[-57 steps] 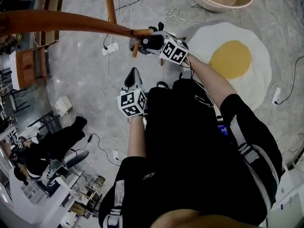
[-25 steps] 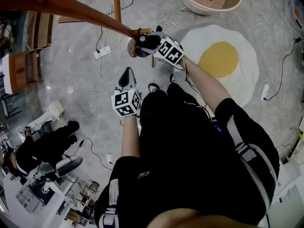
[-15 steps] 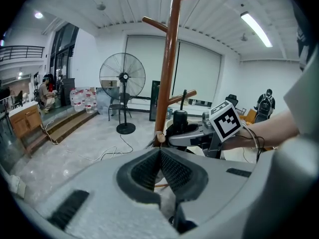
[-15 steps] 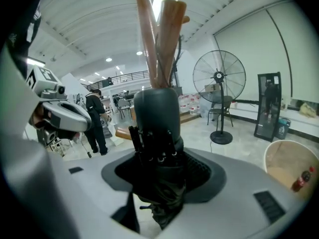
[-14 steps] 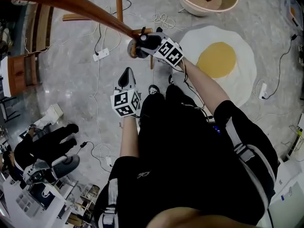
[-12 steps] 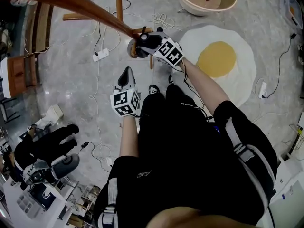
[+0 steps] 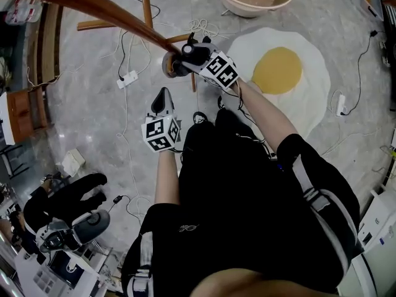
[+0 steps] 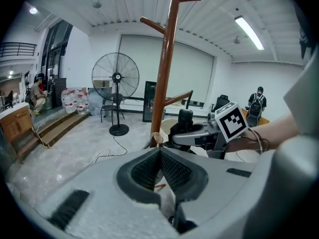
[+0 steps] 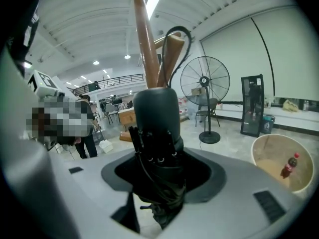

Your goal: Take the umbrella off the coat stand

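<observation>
The brown wooden coat stand (image 7: 105, 8) slants in from the top left of the head view. A black folded umbrella (image 9: 155, 128) sits between the jaws of my right gripper (image 7: 187, 55), which is shut on it beside the pole (image 9: 144, 44). The umbrella's strap loop (image 9: 175, 31) hangs over a wooden peg (image 9: 169, 59). My left gripper (image 7: 164, 96) hovers below and to the left of the right one, apart from the stand. Its pads meet at the tip, shut with nothing between them (image 8: 160, 153). In the left gripper view the right gripper (image 8: 197, 133) shows against the pole (image 8: 167, 59).
A fried-egg-shaped rug (image 7: 278, 73) lies on the marble floor to the right. A round basin (image 7: 226, 2) holding a bottle stands at the top. Cables and a power strip (image 7: 127, 79) trail on the floor. People sit at desks at the lower left (image 7: 62, 197). A standing fan (image 8: 115, 78) is behind.
Both grippers keep their places by the pole. The right one, still shut on the umbrella, has tilted slightly. The head view itself has shifted.
</observation>
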`<state>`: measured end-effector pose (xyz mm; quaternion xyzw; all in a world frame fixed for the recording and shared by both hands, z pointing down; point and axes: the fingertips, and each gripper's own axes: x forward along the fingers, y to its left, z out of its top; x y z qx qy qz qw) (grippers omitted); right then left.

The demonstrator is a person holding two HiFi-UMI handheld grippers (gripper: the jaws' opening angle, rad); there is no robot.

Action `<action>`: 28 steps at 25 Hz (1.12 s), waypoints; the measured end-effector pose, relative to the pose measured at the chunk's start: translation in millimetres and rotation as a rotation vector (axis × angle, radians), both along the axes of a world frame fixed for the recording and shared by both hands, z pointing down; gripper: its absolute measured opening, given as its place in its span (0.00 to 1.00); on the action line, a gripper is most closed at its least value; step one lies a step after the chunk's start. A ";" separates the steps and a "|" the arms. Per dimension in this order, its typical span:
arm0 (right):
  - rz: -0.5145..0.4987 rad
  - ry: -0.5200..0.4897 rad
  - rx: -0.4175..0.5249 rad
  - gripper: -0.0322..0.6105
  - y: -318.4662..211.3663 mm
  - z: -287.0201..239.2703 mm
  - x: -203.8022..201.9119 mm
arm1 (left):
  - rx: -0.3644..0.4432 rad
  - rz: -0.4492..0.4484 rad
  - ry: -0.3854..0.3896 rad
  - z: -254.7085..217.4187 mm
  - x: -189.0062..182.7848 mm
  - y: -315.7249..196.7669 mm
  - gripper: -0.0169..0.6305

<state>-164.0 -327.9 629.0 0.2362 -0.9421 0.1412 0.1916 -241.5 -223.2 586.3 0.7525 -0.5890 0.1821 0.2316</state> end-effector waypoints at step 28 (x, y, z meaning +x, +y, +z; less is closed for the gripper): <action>0.482 -0.028 -0.001 0.42 67.3 -30.2 70.0 | 0.040 0.292 0.048 -7.5 10.5 9.4 0.02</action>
